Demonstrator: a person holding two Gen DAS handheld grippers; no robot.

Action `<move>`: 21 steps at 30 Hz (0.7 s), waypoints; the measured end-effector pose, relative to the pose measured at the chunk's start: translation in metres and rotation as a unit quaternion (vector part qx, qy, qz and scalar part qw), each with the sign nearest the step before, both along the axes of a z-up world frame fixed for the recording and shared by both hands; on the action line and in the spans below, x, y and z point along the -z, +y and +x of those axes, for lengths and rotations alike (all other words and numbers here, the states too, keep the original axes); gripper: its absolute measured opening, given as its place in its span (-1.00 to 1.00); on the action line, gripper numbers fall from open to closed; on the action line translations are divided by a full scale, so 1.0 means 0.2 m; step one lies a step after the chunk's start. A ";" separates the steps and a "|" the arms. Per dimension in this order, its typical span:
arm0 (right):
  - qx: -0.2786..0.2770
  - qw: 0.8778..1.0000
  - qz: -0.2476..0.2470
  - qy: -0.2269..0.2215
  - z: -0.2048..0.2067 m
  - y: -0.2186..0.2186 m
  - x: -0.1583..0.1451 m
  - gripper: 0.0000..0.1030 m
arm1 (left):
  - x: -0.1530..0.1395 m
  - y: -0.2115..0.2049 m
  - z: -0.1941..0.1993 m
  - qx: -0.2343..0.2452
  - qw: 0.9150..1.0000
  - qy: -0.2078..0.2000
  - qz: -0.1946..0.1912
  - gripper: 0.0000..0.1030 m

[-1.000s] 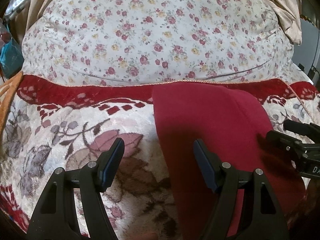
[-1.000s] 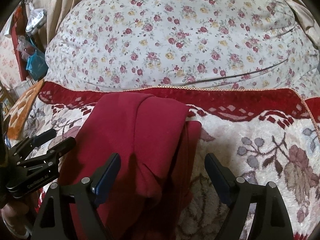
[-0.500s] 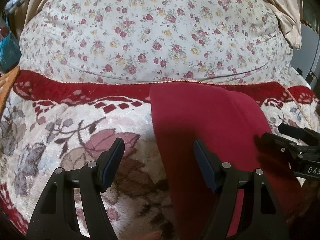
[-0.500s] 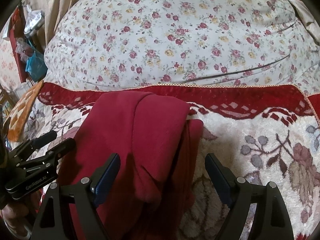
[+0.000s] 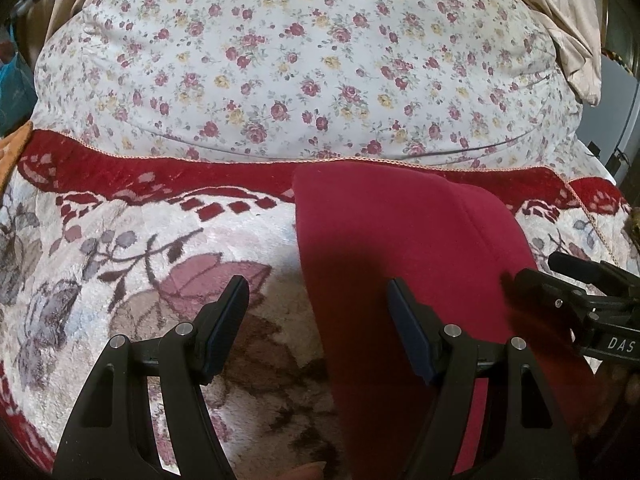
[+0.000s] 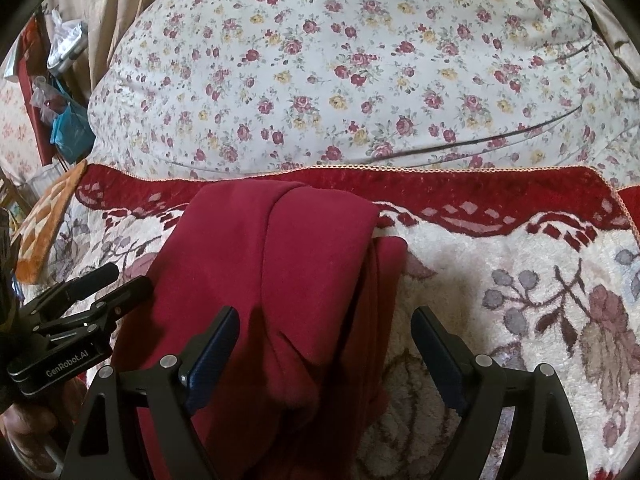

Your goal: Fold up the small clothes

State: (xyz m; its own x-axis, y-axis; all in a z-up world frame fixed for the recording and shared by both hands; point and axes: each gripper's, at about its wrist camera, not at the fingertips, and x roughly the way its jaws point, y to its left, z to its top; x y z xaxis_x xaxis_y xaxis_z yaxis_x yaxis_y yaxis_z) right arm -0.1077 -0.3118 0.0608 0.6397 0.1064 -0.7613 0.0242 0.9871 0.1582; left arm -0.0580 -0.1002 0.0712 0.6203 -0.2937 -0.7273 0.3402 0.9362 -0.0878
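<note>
Fingers first: the left gripper (image 5: 316, 312) hangs with its jaws spread wide, nothing between the dark blue pads (image 5: 224, 332), one finger over plush blanket and the other over red cloth. Same story on the right gripper (image 6: 324, 344), jaws apart and empty, poised above the garment's near end.

That garment is a dark red knit piece (image 6: 280, 280), smooth and matte, lying folded lengthwise on the bed. From the right wrist view a top layer drapes over a narrower strip showing along its right side, with a soft diagonal crease near the bottom. Its far end is rounded and reaches the blanket's red border. What kind of clothing it is I can't make out; the near end runs off the bottom of both views behind the gripper frames.

Underneath, a fleecy cream blanket (image 6: 500, 280) with grey-mauve leaves and berries, a deep red band and orange stitched edging. Beyond it, a plump white quilt with small roses (image 5: 300, 60), smooth cotton by the look, bulging high. An orange checked cloth (image 6: 44, 228) peeks in at the left, half cut off, and beige fabric (image 5: 560, 12) slumps at the upper right corner.
</note>
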 end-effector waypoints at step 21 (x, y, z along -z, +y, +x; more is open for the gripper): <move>0.007 0.998 -0.036 -0.045 -0.11 0.11 -0.13 0.68 | -0.12 0.03 -0.09 -0.033 0.997 -0.061 0.044 0.39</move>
